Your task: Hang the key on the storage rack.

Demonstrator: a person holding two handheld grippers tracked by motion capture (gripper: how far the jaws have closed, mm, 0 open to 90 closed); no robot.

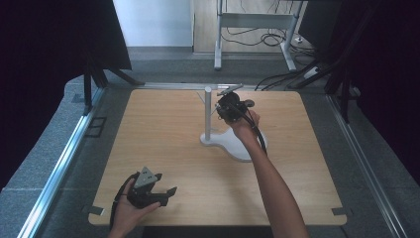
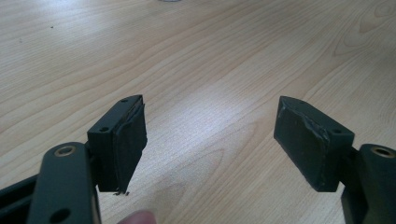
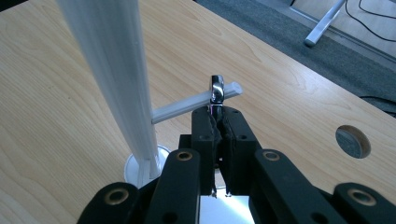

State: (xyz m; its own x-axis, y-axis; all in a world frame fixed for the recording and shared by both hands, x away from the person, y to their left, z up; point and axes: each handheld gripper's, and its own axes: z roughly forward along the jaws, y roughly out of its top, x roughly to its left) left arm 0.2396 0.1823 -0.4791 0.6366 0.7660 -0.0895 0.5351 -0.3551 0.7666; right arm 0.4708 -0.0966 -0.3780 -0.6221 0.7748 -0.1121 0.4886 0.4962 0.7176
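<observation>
A white stand rises from the middle of the table, with a flat base (image 1: 235, 144), an upright post (image 1: 208, 111) (image 3: 116, 70) and a thin side peg (image 3: 187, 105). A shiny metal piece (image 3: 216, 88) has its ring end around the peg near the peg's tip. My right gripper (image 1: 227, 101) (image 3: 218, 115) is shut on this piece just below the peg, beside the post's top. My left gripper (image 1: 166, 194) (image 2: 210, 140) rests near the table's front left, open, with bare wood between its jaws.
The wooden table (image 1: 163, 129) has a round cable hole (image 3: 353, 141). Metal rails (image 1: 59, 163) run along both sides. Beyond the far edge stand a desk frame (image 1: 252, 20) and floor cables (image 1: 277, 37). Dark curtains hang left and right.
</observation>
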